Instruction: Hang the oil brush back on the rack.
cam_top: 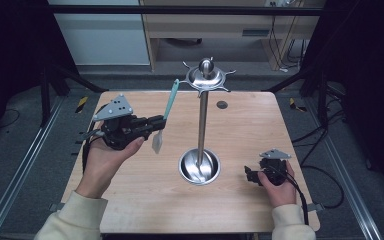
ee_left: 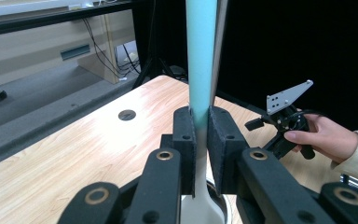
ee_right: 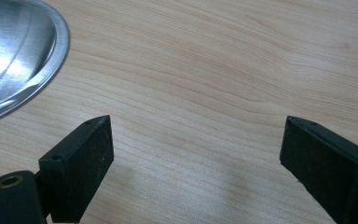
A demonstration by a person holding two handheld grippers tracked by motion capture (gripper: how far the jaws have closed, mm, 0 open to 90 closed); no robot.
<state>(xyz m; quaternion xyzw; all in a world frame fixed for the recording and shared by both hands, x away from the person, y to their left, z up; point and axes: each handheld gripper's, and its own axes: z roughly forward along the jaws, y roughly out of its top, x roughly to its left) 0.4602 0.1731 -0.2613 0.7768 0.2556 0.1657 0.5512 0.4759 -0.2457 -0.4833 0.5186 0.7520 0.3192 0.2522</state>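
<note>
A spatula [cam_top: 170, 101] with a teal handle and a pale blade is held upright, a little tilted, above the table. My left gripper [cam_top: 161, 121] is shut on its lower handle, just above the blade. In the left gripper view, the pads [ee_left: 186, 135] of my left gripper [ee_left: 201, 128] press the teal handle [ee_left: 200, 56] from both sides. A steel utensil stand [cam_top: 202, 120] with a hooked crown [cam_top: 206, 77] rises from a round dish base [cam_top: 199, 166] to the right of the spatula. My right gripper [cam_top: 249, 175] rests low on the table right of the base, open and with nothing between its fingers [ee_right: 196, 154].
The wooden table [cam_top: 130, 200] has a small dark round hole [cam_top: 222, 104] near its far edge. The steel base rim [ee_right: 18, 51] lies close to my right gripper's left finger. Metal rails run along both table sides, and a cabinet stands beyond the far edge.
</note>
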